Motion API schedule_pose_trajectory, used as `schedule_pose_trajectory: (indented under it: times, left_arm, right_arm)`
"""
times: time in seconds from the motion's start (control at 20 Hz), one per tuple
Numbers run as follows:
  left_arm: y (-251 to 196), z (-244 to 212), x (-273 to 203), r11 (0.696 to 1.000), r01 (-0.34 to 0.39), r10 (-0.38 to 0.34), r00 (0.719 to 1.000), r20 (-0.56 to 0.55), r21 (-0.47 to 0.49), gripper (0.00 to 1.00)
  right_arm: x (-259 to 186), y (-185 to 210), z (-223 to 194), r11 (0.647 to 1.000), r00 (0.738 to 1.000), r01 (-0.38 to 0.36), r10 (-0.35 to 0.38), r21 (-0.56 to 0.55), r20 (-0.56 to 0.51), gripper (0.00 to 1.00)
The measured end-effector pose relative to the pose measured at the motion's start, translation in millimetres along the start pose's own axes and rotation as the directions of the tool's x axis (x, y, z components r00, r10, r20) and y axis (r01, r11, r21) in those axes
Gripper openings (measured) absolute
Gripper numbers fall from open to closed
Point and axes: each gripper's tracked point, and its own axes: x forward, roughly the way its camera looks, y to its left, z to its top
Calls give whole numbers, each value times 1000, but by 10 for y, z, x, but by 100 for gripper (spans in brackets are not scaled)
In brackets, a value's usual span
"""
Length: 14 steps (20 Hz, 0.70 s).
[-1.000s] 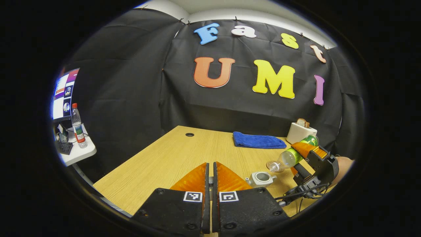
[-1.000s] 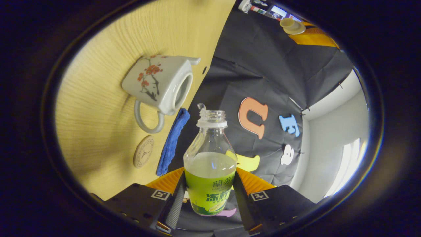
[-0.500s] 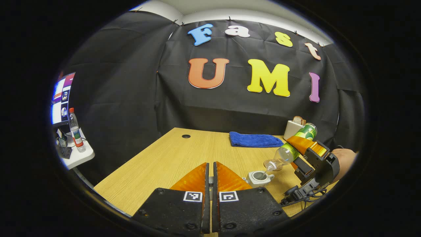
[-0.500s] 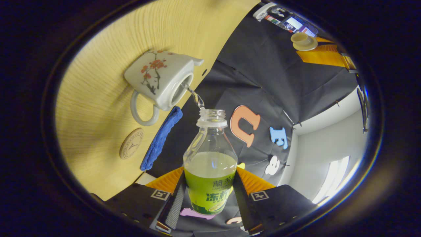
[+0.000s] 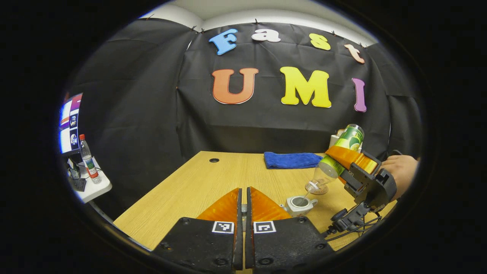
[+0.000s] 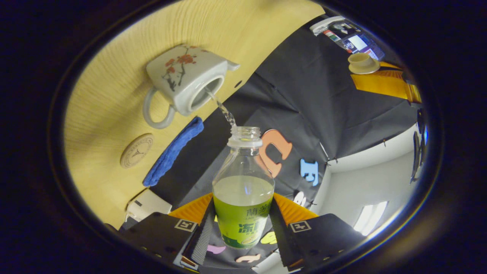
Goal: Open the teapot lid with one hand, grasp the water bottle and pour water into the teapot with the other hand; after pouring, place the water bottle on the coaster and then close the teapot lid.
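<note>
My right gripper is shut on the green-labelled water bottle, tipped mouth-down over the white flowered teapot. A thin stream of water runs from the bottle's mouth into the teapot's open top. In the left gripper view the bottle slants down toward the teapot, with the right gripper and a hand behind it. My left gripper has its fingers together. In the right gripper view the cream teapot lid sits at its fingertips, held off to the side. The round coaster lies beside the teapot.
A folded blue cloth lies at the back of the wooden table, and a white toaster stands at the back right. Off the table's left edge is a small side table with another bottle and a screen.
The right gripper has tipped the bottle steeper and raised its base. Water, absent a second ago, now streams into the teapot. The left gripper has drifted slightly, fingers unchanged.
</note>
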Motion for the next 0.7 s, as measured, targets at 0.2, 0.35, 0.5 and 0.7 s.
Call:
schedule_pose_trajectory:
  times: [0.2, 0.35, 0.5, 0.7]
  left_arm:
    - [-64, 33, -16, 1000, 29, -29, 1000, 11, -6, 5]
    - [3, 3, -4, 1000, 20, -20, 1000, 2, -19, 5]
    - [27, -16, 7, 1000, 17, -17, 1000, -4, -22, 5]
    - [9, -25, 13, 1000, 19, -19, 1000, -10, -16, 5]
  right_arm:
    - [24, -101, -14, 999, 1000, 23, -22, -24, 4, 75]
    - [46, -162, -49, 998, 999, 44, -43, -38, 6, 73]
    - [48, -170, -54, 998, 999, 45, -44, -49, 7, 74]
    - [44, -182, -26, 997, 999, 51, -50, -57, 11, 74]
